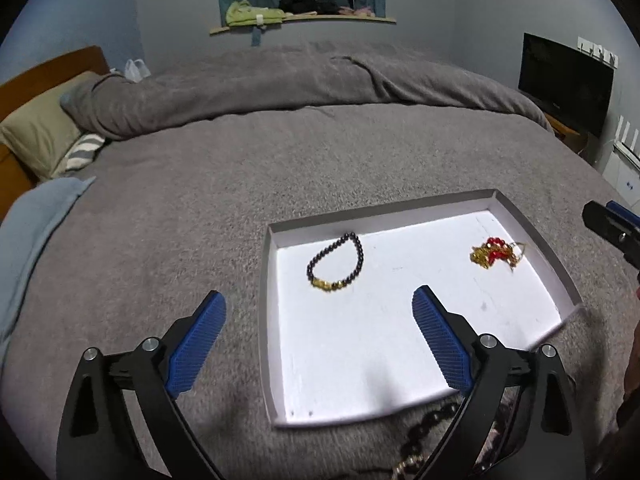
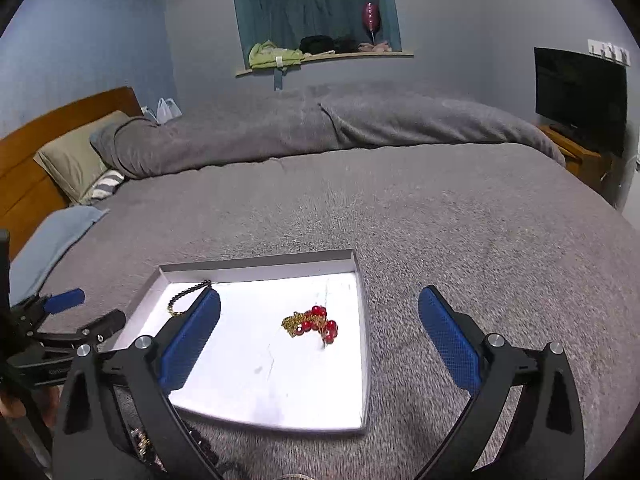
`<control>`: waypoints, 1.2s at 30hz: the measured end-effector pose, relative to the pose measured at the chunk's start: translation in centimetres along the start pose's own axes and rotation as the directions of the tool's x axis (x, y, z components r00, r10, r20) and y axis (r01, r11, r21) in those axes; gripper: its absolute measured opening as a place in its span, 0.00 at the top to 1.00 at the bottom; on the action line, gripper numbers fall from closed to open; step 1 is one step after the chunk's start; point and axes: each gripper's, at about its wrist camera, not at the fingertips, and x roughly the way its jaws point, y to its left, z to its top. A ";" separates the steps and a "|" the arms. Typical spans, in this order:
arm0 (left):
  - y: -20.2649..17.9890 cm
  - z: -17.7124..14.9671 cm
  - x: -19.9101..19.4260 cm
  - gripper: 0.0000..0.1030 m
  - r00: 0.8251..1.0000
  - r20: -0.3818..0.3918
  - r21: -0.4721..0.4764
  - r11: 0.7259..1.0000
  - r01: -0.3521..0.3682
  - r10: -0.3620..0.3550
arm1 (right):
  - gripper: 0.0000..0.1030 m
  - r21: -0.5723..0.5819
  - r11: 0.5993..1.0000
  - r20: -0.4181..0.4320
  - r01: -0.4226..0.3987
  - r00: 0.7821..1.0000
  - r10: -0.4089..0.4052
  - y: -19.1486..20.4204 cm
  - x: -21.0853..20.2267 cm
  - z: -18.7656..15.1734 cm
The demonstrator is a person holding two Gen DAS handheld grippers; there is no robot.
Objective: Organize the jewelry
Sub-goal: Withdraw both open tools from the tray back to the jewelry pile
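In the white tray (image 1: 276,320), the dark bead bracelet (image 1: 335,263) lies near the far-left corner ahead of the empty, wide-open left gripper (image 1: 318,312) — the red-and-gold tangle (image 2: 312,323) sits toward the right edge, probably nearer the equally spread, empty right gripper (image 2: 320,312).

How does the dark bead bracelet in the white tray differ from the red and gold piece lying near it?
The dark bead bracelet lies spread as an open loop; the red and gold piece sits bunched in a tangle. The bracelet is mostly dark beads with a few gold ones; the other mixes red beads with gold chain. Both lie loose in the white tray, apart.
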 end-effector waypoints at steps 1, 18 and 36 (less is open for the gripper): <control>-0.1 -0.4 -0.4 0.09 1.000 0.007 -0.004 1.000 -0.005 0.005 | 0.05 0.005 1.000 0.006 0.001 1.000 -0.001 -0.2 -0.4 -0.2; -0.3 -5.9 -4.1 0.08 0.998 0.062 -0.035 0.999 0.006 -0.004 | 0.05 0.027 0.999 -0.004 0.017 1.000 -0.017 -2.3 -3.8 -4.0; -0.3 -10.6 -4.8 0.07 0.994 0.065 0.022 0.996 0.083 -0.085 | 0.05 0.025 0.995 -0.104 -0.094 0.990 0.096 -2.8 -4.2 -10.3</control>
